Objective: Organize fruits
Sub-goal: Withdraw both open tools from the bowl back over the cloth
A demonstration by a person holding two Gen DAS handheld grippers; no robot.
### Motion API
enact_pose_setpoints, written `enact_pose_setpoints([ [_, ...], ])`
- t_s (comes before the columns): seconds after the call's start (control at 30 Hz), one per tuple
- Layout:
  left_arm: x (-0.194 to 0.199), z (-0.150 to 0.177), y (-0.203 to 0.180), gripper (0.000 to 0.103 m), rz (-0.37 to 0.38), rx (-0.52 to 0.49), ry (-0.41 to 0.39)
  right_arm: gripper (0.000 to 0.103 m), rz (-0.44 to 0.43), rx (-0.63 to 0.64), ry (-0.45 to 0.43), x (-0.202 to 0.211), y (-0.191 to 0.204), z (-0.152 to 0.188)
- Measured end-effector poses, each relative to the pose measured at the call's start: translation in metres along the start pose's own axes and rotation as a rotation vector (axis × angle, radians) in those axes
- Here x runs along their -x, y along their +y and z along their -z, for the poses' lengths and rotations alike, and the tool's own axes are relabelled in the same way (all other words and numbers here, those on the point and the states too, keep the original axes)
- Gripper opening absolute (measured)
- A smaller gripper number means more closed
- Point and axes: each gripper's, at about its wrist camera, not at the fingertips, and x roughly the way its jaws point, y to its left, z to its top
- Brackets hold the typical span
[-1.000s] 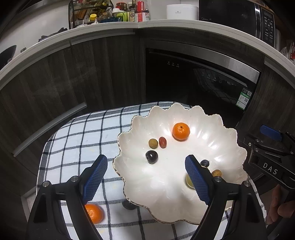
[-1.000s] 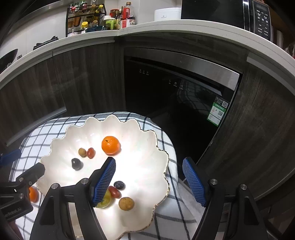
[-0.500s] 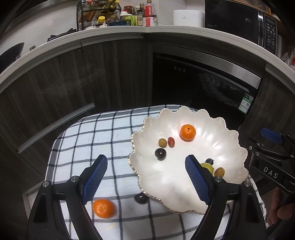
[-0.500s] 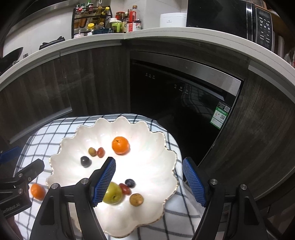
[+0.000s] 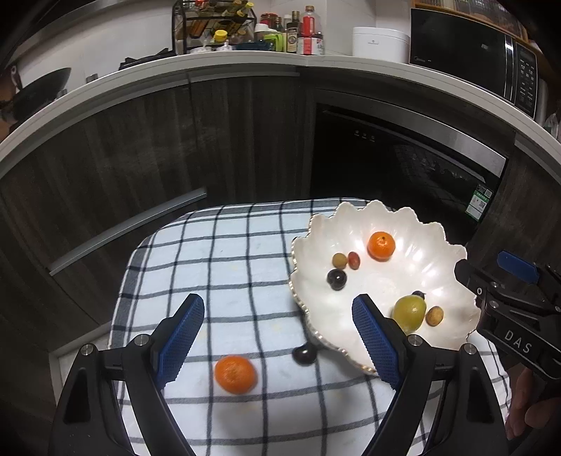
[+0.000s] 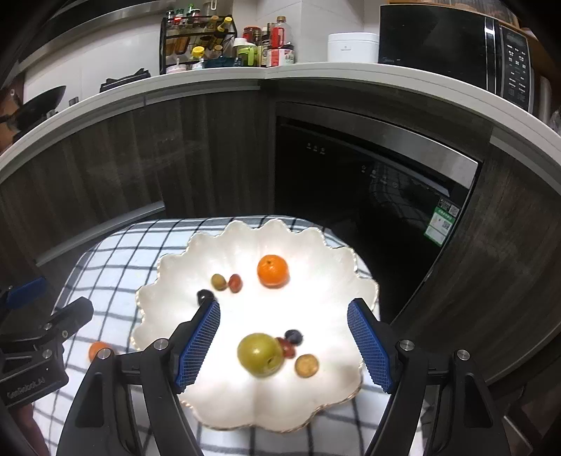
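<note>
Left wrist: both grippers (image 5: 277,338) (image 6: 284,342) apart, empty; orange (image 5: 235,373) beside bowl (image 5: 452,259) rim.

A home kitchen: a white countertop (image 6: 315,72) curves above dark wood-grain cabinets (image 6: 210,151), with a built-in black appliance (image 6: 350,168) under it. On top stand a microwave (image 6: 455,49), a white cooker (image 6: 352,47), a spice rack (image 6: 194,42) and sauce bottles (image 5: 308,31); a wok (image 5: 38,91) sits far left
</note>
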Motion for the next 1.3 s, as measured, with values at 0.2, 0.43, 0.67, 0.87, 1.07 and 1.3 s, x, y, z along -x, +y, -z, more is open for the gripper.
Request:
enact_pose_setpoints([
  [0.2, 0.008, 0.011, 0.013, 0.087, -0.020, 0.012, 0.001, 0.076, -0.021, 0.017, 0.007, 0.006, 0.016, 0.010],
  [0.43, 0.015, 0.027, 0.029, 0.087, -0.043, 0.035, 0.009, 0.076, -0.049, 0.039, -0.005, 0.014, 0.034, 0.019],
  [0.67, 0.019, 0.041, 0.042, 0.087, -0.062, 0.064, 0.019, 0.076, -0.080, 0.072, -0.005, 0.018, 0.053, 0.031],
  [0.87, 0.020, 0.056, 0.050, 0.087, -0.075, 0.075, 0.029, 0.076, -0.108, 0.099, -0.010, 0.020, 0.065, 0.040],
  [1.07, 0.020, 0.070, 0.055, 0.087, -0.091, 0.078, 0.031, 0.076, -0.131, 0.132, -0.017, 0.021, 0.077, 0.049],
  [1.3, 0.017, 0.085, 0.057, 0.087, -0.097, 0.072, 0.037, 0.076, -0.171, 0.156, -0.031, 0.024, 0.088, 0.064],
])
